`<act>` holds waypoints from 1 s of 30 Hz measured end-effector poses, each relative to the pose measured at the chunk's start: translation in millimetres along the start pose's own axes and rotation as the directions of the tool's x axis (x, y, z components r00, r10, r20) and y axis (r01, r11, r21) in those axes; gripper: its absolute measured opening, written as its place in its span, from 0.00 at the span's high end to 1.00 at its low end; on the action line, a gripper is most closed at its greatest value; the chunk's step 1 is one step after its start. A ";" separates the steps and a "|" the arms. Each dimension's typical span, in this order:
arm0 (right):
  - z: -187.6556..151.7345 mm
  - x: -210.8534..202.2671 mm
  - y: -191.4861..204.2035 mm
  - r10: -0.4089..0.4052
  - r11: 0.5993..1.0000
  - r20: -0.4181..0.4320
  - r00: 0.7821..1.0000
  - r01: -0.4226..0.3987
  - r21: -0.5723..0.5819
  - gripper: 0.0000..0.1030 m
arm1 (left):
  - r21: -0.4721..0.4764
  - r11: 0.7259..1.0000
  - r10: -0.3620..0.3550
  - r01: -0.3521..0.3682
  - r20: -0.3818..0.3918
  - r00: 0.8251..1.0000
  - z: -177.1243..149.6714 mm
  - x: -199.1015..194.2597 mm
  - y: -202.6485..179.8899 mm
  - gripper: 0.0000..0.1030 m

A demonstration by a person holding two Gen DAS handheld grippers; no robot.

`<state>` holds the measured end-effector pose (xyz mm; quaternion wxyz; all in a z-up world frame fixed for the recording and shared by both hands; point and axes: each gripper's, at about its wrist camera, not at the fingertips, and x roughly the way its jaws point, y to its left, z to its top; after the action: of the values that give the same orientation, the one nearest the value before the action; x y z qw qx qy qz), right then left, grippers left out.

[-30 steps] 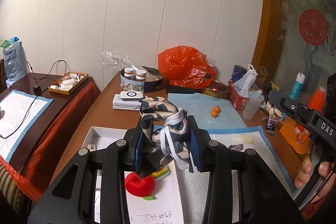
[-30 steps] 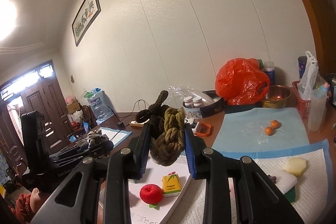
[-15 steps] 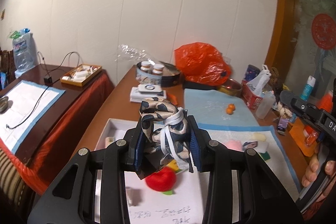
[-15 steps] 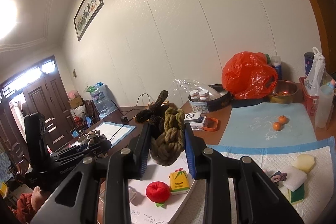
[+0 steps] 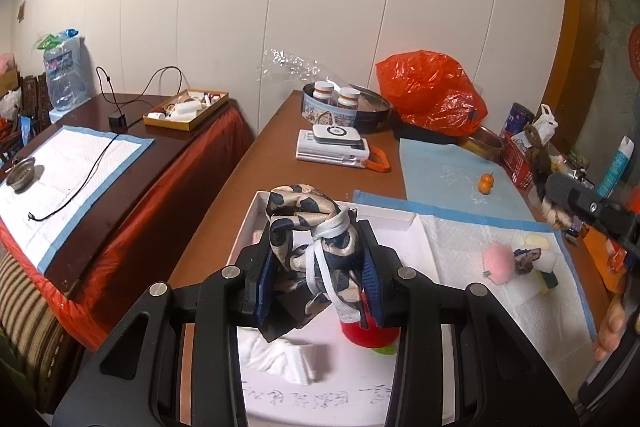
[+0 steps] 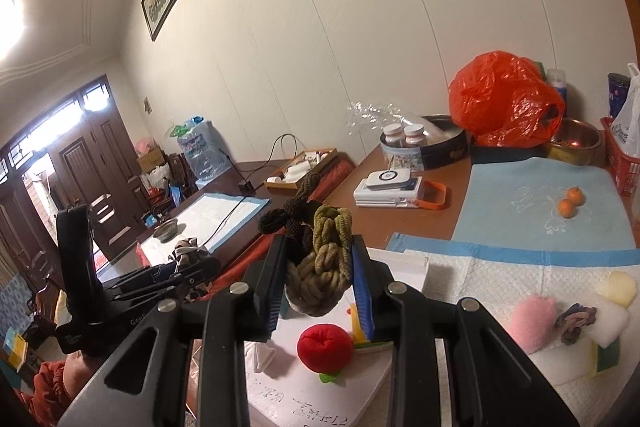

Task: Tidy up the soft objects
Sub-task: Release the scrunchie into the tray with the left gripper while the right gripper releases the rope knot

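The left gripper is clutching a patterned scarf above the white tray. The right gripper is gripping a knotted rope over a red plush.

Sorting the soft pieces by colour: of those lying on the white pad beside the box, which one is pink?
The round fluffy pink puff, leftmost of the cluster and nearest the white box. Right of it lie a dark knotted fabric piece, a white sponge and a pale yellow one.

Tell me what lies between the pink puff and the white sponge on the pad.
A small dark knotted scrunchie lies between the pink puff and the white sponge, clearest in the right wrist view.
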<state>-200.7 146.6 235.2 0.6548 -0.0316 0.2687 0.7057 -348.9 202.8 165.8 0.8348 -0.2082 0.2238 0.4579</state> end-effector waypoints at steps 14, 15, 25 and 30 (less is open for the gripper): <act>-56.6 73.8 33.5 0.004 0.998 -0.225 0.974 -0.016 -0.053 0.68 | 0.035 0.990 -0.133 0.137 -0.097 0.986 30.8 67.7 19.9 0.64; -61.1 78.2 37.3 0.006 0.998 -0.245 0.969 -0.021 -0.061 0.68 | 0.042 0.989 -0.139 0.145 -0.110 0.984 31.5 75.7 17.7 0.64; -83.0 83.4 62.8 -0.070 0.986 -0.256 0.964 0.028 -0.163 0.00 | -0.041 0.991 -0.129 0.127 -0.057 0.990 32.3 94.3 38.5 0.00; -73.0 70.5 59.7 -0.130 0.982 -0.179 0.975 0.102 -0.157 0.00 | -0.060 0.989 -0.137 0.135 -0.029 0.990 36.4 83.0 44.6 0.00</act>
<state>-289.3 179.9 165.2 0.6625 -0.1621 0.2746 0.6778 -340.6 300.7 142.2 0.8539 -0.2545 0.2096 0.4028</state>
